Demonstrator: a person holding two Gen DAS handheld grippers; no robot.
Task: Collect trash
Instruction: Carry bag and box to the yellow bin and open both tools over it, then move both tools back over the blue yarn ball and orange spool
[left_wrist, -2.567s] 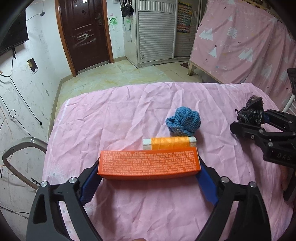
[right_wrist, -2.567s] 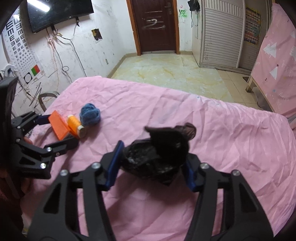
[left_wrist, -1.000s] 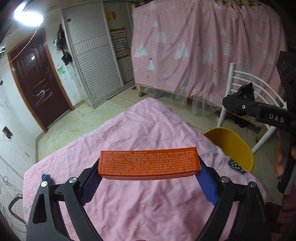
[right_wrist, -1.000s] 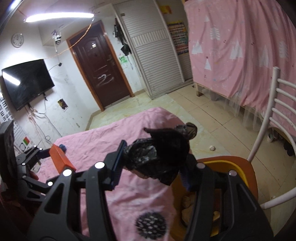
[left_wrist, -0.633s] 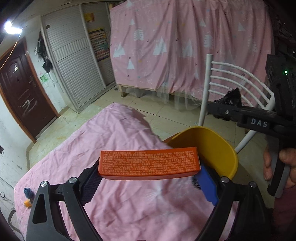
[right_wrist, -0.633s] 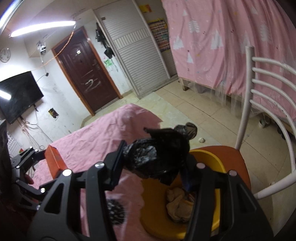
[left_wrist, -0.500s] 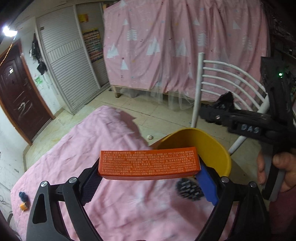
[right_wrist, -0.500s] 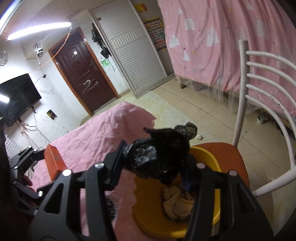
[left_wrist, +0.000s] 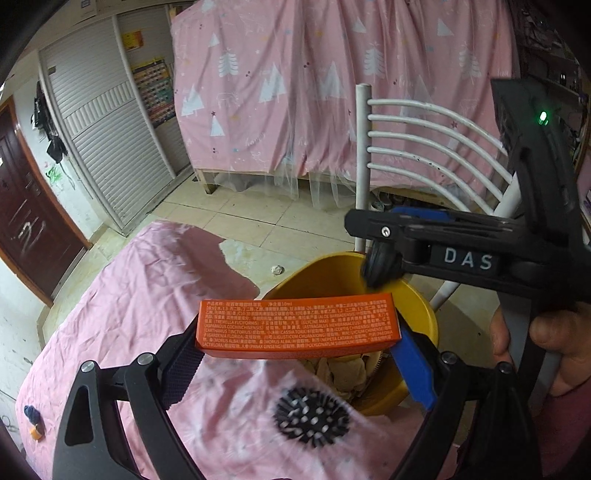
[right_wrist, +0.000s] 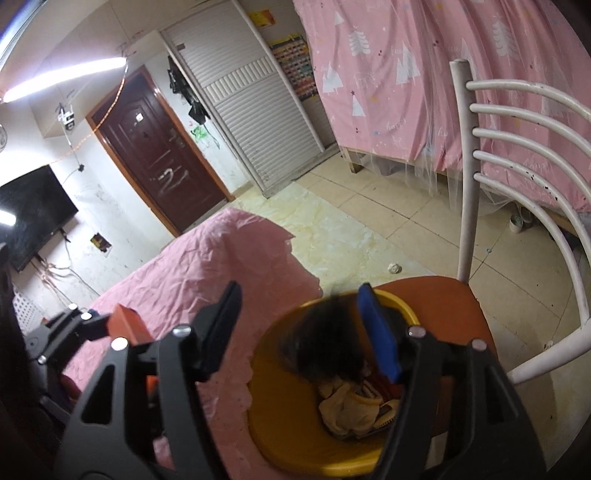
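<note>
My left gripper (left_wrist: 295, 339) is shut on an orange box (left_wrist: 297, 325) and holds it at the near rim of a yellow bin (left_wrist: 424, 314). My right gripper (right_wrist: 299, 325) is open above the bin (right_wrist: 295, 435). A crumpled black bag (right_wrist: 325, 347), blurred, is loose between its fingers and over the bin's mouth. In the left wrist view the right gripper (left_wrist: 373, 236) hangs over the bin's far rim with the black bag (left_wrist: 380, 267) just under it. Crumpled paper (right_wrist: 347, 402) lies in the bin.
The bin stands on an orange-seated chair (right_wrist: 469, 310) with a white barred back (right_wrist: 524, 155). The pink-sheeted table (left_wrist: 147, 314) lies left of it. A blue yarn ball (left_wrist: 31, 413) sits far back on the sheet. A pink curtain (left_wrist: 332, 92) hangs behind.
Both grippers swung from the table to the yellow bin. My right gripper has opened and the black bag has come free and is dropping toward the bin. The left still holds the box.
</note>
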